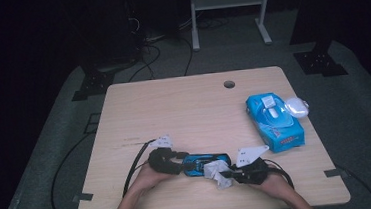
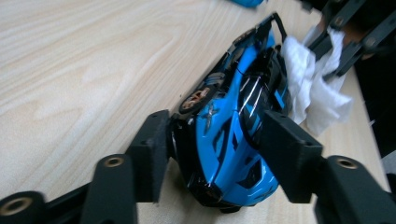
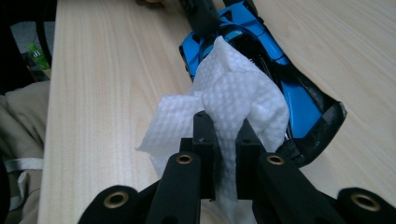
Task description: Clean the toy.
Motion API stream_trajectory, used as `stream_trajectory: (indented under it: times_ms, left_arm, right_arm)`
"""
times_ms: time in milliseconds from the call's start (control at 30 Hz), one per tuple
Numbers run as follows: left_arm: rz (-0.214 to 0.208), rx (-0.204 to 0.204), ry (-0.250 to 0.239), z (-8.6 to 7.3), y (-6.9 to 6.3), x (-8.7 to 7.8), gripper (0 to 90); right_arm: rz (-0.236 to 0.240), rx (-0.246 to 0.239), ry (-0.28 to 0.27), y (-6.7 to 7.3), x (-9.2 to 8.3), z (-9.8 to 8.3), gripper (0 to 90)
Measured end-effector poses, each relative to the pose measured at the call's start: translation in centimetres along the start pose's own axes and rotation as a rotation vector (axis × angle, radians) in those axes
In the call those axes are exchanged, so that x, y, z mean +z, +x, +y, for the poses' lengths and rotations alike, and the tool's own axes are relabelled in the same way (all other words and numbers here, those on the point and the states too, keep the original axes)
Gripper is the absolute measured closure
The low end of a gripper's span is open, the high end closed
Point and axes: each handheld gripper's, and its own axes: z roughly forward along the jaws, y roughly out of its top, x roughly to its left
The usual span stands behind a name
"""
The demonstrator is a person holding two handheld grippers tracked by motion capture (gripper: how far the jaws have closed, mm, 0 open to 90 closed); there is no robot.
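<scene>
My jaws are working as a pair at the near edge: the left gripper [image 2: 210,154] is clamping its two black pads on the flanks of the glossy blue-and-black toy sports car [image 2: 233,126], steadying it so it cannot roll, while the right gripper [image 3: 223,154] is pinching a crumpled white paper wipe [image 3: 229,98] tight between closed jaws and pressing it against the car's other end, apparently to clean the bodywork. The car is lying on the pale wooden worktop [image 1: 174,110], between my two hands, its long axis running left to right across the worktop and parallel to the near edge; I cannot tell nose from tail. Farther off, toward the right edge, a blue soft pack of wet wipes [image 1: 275,120] is lying with its clear lid flipped open.
</scene>
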Motion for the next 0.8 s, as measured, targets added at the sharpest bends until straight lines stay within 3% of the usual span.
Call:
stream_trajectory:
  times_ms: [167,233,367,533,633,800]
  left_arm:
    - [-0.007,-0.011,0.011,-0.1,0.0,0.2,42.7]
    - [-0.008,-0.011,0.037,-0.2,0.1,0.4,41.6]
    - [-0.007,-0.017,0.034,-0.2,0.1,0.6,41.0]
    - [-0.035,-0.072,0.032,-0.3,0.7,0.8,38.5]
    - [-0.053,-0.074,0.031,-0.3,0.7,1.0,41.8]
    - [-0.102,-0.152,-0.012,-0.4,1.3,0.9,46.7]
  right_arm:
    - [0.008,-0.005,0.003,0.3,0.0,-0.1,82.9]
    - [0.006,-0.008,0.003,0.4,0.1,-0.1,83.0]
    - [0.007,-0.005,0.003,0.4,0.0,-0.1,83.0]
    - [0.011,-0.009,0.001,0.4,0.0,-0.2,83.1]
    - [0.012,-0.011,0.001,0.4,0.1,-0.2,83.1]
    - [0.018,-0.011,0.004,0.5,0.0,-0.3,83.1]
